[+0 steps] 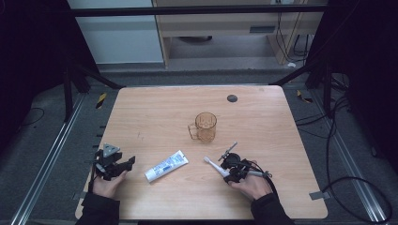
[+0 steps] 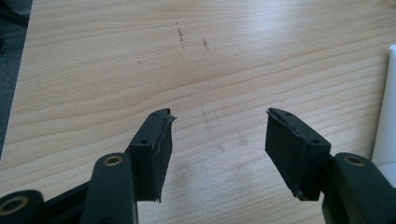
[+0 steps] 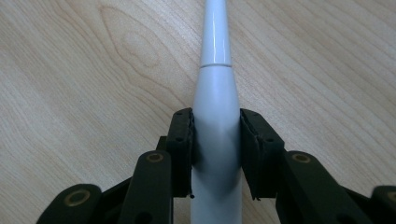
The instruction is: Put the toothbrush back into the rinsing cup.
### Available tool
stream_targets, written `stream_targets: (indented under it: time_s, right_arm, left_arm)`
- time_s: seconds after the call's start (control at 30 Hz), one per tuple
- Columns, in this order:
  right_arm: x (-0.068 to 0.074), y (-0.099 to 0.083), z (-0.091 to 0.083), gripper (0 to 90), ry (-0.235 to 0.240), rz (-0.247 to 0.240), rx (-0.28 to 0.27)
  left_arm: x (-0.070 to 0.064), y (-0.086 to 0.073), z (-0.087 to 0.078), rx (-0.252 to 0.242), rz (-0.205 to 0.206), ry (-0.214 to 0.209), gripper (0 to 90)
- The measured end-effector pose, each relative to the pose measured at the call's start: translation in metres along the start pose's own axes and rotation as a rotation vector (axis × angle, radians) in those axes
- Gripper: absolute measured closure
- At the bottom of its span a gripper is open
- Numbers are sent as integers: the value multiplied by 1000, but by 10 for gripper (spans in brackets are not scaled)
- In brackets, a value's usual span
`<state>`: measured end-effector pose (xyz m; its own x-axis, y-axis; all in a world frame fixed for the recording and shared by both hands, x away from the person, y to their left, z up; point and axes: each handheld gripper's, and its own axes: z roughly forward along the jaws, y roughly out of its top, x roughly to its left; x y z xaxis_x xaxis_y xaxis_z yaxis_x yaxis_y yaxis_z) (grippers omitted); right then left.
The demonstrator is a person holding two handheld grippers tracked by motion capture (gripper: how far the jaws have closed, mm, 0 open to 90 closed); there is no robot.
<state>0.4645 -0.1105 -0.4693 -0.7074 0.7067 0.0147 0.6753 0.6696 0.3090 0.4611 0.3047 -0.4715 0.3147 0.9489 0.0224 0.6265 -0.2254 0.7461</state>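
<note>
A white electric toothbrush (image 1: pixel 215 166) lies low over the table near the front right, its head pointing left and away. My right gripper (image 1: pixel 228 174) is shut on its handle; in the right gripper view both jaws press the white toothbrush body (image 3: pixel 216 116). A white and blue toothpaste tube (image 1: pixel 166 166) lies flat at front centre. A clear amber mug (image 1: pixel 204 126) stands upright in the middle of the table. My left gripper (image 1: pixel 128 162) rests at the front left, open, with bare wood between its fingers (image 2: pixel 152 149). The tube's white edge (image 2: pixel 385 116) shows at the right.
The wooden table (image 1: pixel 155 112) has a dark round grommet (image 1: pixel 232 98) near its far edge. Black frame legs and cables lie on the floor on both sides. Bare wood surrounds the mug.
</note>
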Motion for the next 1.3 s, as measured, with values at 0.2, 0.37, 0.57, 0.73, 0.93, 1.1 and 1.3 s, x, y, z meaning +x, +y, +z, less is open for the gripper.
stream_targets:
  time_s: [0.2, 0.37, 0.57, 0.73, 0.93, 1.1, 1.3]
  right_arm:
    - [0, 0, -2, 668, 0, 9, -7]
    - [0, 0, -9, 669, 9, 13, -33]
    - [-1, 1, -23, 670, 3, 12, -109]
    - [-3, 1, -35, 670, 7, 18, -167]
    - [-7, 4, -47, 670, -2, 30, -258]
    - [-12, 5, -57, 670, -19, 56, -361]
    - [-17, 7, -70, 670, -20, 102, -490]
  left_arm:
    - [0, 0, 0, 1, 1, -1, 406]
    - [0, 0, 0, 0, 0, 0, 406]
    - [0, 0, 0, -1, 0, -1, 406]
    - [0, 0, 0, -1, 0, 0, 406]
    - [0, 0, 0, -1, -1, -1, 406]
    - [0, 0, 0, -1, -1, -1, 406]
    - [0, 0, 0, -2, -1, -1, 406]
